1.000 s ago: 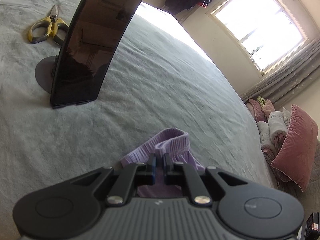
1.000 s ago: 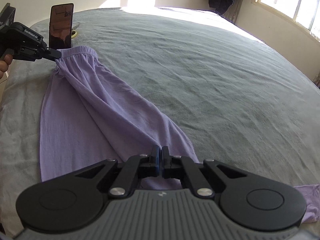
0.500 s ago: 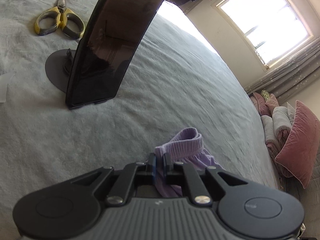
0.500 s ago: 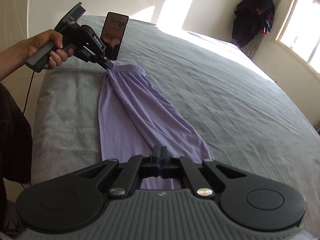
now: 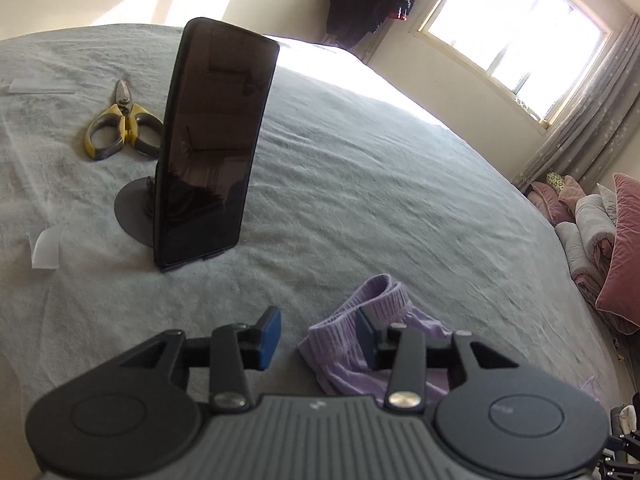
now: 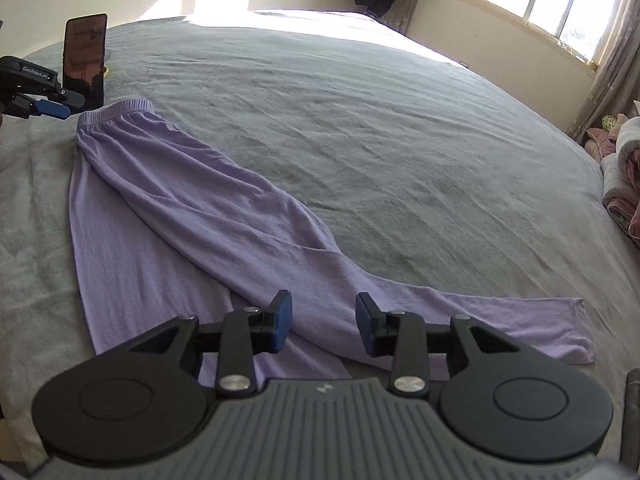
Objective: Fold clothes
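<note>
Right now both grippers are over the bed (image 6: 360, 120), w/ lilac trousers (image 6: 168, 208) spread on its grey-green cover; the garment lies folded lengthwise, one leg over the other, waistband (image 6: 116, 110) at the far left end, leg ends running toward the near right, one hem (image 6: 560, 328) flat on the cover; right gripper (image 6: 323, 322) sits low over the lower leg section, fingers (image 6: 280, 320) apart & opening, cloth visible under the gap but neither blue pad pressing it; left gripper (image 5: 316, 334) is at the waistband end, fingers (image 5: 269, 334) also apart & opening; in the left wrist view the ribbed waistband (image 5: 384, 296) is bunched up in a loop by the right-hand finger, touching or just beside its pad, the other pad clear of it; nothing clamped; seen from the right wrist view, the left gripper (image 6: 60, 109) comes in from the left edge, just beside the waistband corner; beyond it a dark phone (image 5: 212, 140) stands upright, slightly tilted, on a round stand base (image 5: 132, 208); yellow-handled scissors (image 5: 120, 128) lie shut behind the stand; a white paper scrap (image 5: 44, 248) lies left of the base; pink cushions (image 5: 624, 252) & rolled bedding are piled at far right beyond the bed edge, under a bright window (image 5: 516, 28) w/ curtains.
</note>
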Demonstrator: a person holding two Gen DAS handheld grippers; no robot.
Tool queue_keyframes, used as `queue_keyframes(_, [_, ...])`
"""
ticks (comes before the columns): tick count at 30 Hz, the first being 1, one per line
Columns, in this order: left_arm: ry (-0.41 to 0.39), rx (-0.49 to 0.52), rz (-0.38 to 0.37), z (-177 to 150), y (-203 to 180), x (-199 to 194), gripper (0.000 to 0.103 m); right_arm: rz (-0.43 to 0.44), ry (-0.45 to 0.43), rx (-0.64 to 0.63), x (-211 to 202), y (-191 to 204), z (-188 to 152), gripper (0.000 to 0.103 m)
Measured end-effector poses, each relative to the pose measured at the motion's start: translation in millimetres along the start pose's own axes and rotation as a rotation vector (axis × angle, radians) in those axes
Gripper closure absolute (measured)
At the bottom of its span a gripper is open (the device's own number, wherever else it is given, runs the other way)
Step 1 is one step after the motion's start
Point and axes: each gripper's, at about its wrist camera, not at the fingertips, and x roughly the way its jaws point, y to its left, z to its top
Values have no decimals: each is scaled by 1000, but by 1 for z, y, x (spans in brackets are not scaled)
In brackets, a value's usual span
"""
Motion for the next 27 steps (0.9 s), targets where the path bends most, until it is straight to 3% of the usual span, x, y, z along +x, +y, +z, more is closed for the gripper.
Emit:
queue_keyframes(4, [12, 76, -104, -5, -28, 2, 61, -36, 44, 144, 17, -33, -2, 63])
queue_keyframes(9, [103, 201, -221, -25, -72, 23, 61, -82, 69, 285, 34, -64, 2, 63])
queue_keyframes(14, [209, 308, -285, -55, -116, 48, 61, -138, 99, 359, 53, -87, 10, 63])
queue_keyframes(23, [309, 463, -362, -86, -172, 74, 61, -197, 144, 472, 87, -115, 2, 62])
queue_keyframes(24, [318, 476, -363, -89, -176, 76, 61, -198, 136, 478, 88, -115, 0, 64])
queue_keyframes(27, [324, 504, -354, -93, -181, 78, 62, -210, 122, 469, 86, -113, -3, 102])
